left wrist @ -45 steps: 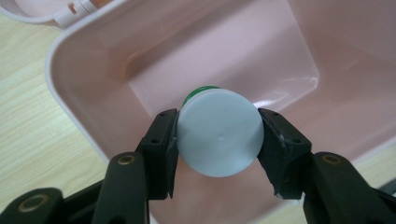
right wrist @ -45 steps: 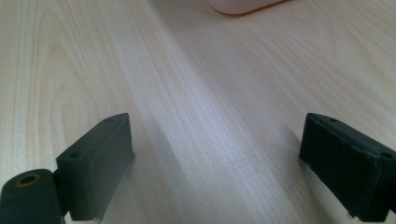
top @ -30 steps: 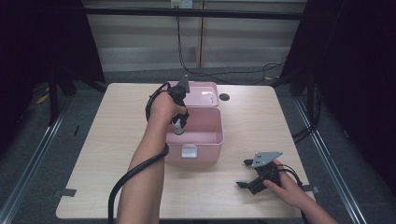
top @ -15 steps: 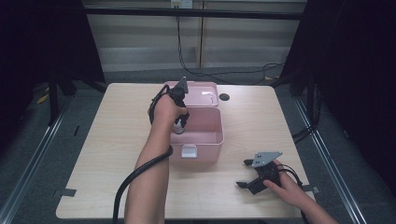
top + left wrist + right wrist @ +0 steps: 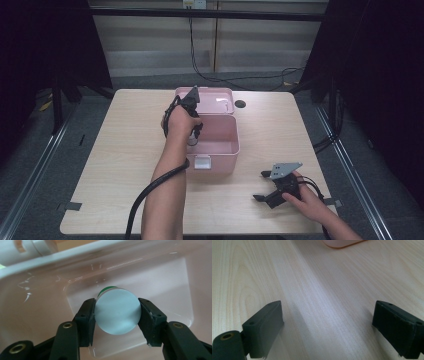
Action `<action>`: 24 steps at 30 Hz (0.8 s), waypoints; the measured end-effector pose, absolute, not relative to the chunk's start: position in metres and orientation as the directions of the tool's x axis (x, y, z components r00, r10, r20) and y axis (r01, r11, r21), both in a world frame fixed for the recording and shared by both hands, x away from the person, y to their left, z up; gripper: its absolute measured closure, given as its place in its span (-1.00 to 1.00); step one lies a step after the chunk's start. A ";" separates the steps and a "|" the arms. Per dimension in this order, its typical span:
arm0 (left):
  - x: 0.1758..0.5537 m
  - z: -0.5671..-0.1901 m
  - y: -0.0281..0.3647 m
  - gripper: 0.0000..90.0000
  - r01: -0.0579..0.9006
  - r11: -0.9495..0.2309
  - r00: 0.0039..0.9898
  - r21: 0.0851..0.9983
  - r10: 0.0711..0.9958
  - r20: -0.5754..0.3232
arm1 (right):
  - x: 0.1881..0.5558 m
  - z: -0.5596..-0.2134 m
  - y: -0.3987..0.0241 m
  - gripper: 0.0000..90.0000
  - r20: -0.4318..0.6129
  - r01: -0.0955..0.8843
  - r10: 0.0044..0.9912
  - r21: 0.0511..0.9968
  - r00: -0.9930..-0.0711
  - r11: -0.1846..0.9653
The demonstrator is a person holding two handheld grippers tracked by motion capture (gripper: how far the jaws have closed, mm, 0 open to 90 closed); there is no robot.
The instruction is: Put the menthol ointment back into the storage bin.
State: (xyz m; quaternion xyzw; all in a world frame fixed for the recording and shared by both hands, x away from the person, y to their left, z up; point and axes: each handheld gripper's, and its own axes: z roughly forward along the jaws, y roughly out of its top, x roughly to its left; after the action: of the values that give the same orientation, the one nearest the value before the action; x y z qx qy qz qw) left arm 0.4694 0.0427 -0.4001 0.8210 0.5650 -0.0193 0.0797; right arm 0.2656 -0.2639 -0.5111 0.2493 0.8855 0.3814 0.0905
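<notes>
Now, from the high view, my left gripper (image 5: 192,134) hangs over the open pink box (image 5: 222,150) at its left wall, pointing down into it, while my right gripper (image 5: 265,189) rests on the wooden table (image 5: 115,150) near the front right corner, well apart from the box. The box sits about mid-table with its lid (image 5: 217,97) thrown back toward the far edge, and a small white latch (image 5: 202,162) shows on its near wall. A dark hole (image 5: 240,104) marks the tabletop just beside the lid; beyond the table I see a grey floor, a cable (image 5: 200,65) trailing down a pale wall, and black curtains on both sides. From the left gripper view, the left gripper (image 5: 117,315) is clenched on a round container (image 5: 117,311): its pale flat end faces the camera, a green band shows at its far rim, and the pads press on its two sides. Its long axis runs away from me along the jaws, down toward the pink floor of the box (image 5: 162,282); I can't tell whether it touches that floor. From the right gripper view, the right gripper (image 5: 327,327) stands wide and released with bare table (image 5: 319,285) between the jaws, and a corner of the box (image 5: 342,243) lies ahead.
</notes>
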 end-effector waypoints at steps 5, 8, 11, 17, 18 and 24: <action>0.469 -0.408 0.041 0.12 0.930 -0.352 0.363 0.100 0.924 -0.123 | 0.266 -0.511 -0.264 -0.80 0.028 0.371 0.510 0.721 -0.860 0.585; 0.469 -0.412 0.039 0.11 0.930 -0.353 0.364 0.103 0.924 -0.118 | 0.266 -0.511 -0.264 -0.80 0.028 0.371 0.510 0.721 -0.860 0.585; 0.468 -0.413 0.038 0.11 0.928 -0.357 0.368 0.107 0.923 -0.111 | 0.266 -0.511 -0.264 -0.80 0.030 0.373 0.511 0.721 -0.859 0.585; 0.467 -0.417 0.037 0.11 0.926 -0.361 0.371 0.109 0.923 -0.101 | 0.266 -0.511 -0.264 -0.80 0.028 0.371 0.510 0.721 -0.860 0.585; 0.467 -0.418 0.037 0.11 0.925 -0.365 0.375 0.111 0.922 -0.097 | 0.266 -0.511 -0.264 -0.80 0.028 0.371 0.510 0.721 -0.860 0.585; 0.467 -0.422 0.037 0.08 0.918 -0.368 0.384 0.147 0.918 -0.098 | 0.266 -0.511 -0.264 -0.80 0.029 0.371 0.510 0.721 -0.860 0.585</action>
State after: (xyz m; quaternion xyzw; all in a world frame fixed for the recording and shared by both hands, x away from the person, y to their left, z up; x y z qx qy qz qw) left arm 0.4669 0.0371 -0.4218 0.8271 0.5551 0.0003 0.0888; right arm 0.2657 -0.2639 -0.5112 0.2487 0.8856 0.3815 0.0910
